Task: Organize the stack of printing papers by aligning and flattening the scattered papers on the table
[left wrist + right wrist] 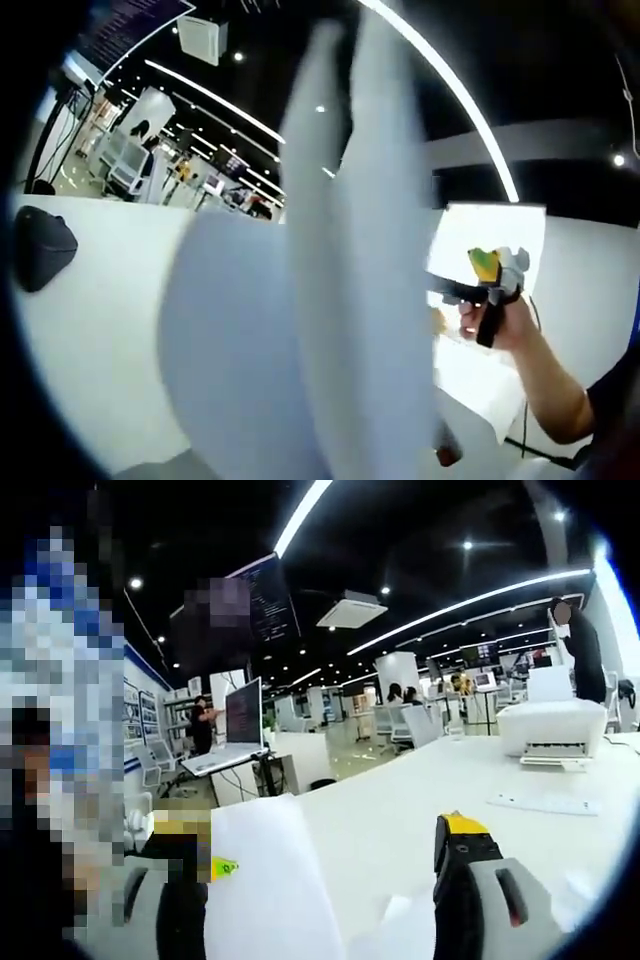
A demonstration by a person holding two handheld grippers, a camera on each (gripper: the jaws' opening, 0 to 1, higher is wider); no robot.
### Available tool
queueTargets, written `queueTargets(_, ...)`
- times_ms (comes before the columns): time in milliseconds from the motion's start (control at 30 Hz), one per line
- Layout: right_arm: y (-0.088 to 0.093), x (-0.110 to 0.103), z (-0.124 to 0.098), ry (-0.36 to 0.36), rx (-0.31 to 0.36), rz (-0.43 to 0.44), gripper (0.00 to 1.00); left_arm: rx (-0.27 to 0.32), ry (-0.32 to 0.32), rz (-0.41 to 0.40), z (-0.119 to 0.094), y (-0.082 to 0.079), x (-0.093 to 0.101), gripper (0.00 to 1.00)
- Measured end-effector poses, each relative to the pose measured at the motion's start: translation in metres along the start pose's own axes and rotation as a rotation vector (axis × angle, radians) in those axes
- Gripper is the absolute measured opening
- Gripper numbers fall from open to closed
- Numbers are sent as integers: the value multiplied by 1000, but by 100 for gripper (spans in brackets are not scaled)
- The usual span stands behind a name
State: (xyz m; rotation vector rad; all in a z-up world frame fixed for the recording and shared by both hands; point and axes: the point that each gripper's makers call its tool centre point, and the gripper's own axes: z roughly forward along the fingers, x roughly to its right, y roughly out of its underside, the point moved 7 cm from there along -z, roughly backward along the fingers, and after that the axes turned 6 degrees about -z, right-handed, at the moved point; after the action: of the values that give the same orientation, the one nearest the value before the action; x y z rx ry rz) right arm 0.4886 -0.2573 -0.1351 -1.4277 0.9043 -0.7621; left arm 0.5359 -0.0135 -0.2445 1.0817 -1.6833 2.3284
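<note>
Blurred white papers [340, 300] stand upright right in front of the left gripper view and hide my left gripper's jaws; they are lifted off the white table [110, 340], held from below. A hand holds my right gripper [490, 285] off to the right, apart from the papers. In the right gripper view my right gripper [320, 830] is open, its yellow-tipped jaws wide apart over the table [400, 810]. A curved white sheet [270, 880] rises between them, close to the left jaw.
A dark rounded object [40, 250] lies at the table's left. Farther along the table are a white printer [552, 730], a loose sheet [545, 802] and an open laptop [235, 725]. A person [580, 645] stands behind the printer.
</note>
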Motion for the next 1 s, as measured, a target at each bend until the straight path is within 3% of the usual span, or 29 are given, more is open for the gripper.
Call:
queueTargets(433,8,7,-27,55,-4,-16,89,6,-2,-15,2,0,0,6)
queueTargets(600,8,5,-38,39,10,4,90,10,0,-27,3,-1,-1,6)
queueTargets(1000,5,26,-72,127,51,10,90,13,-5,-27,4,1,-3,6)
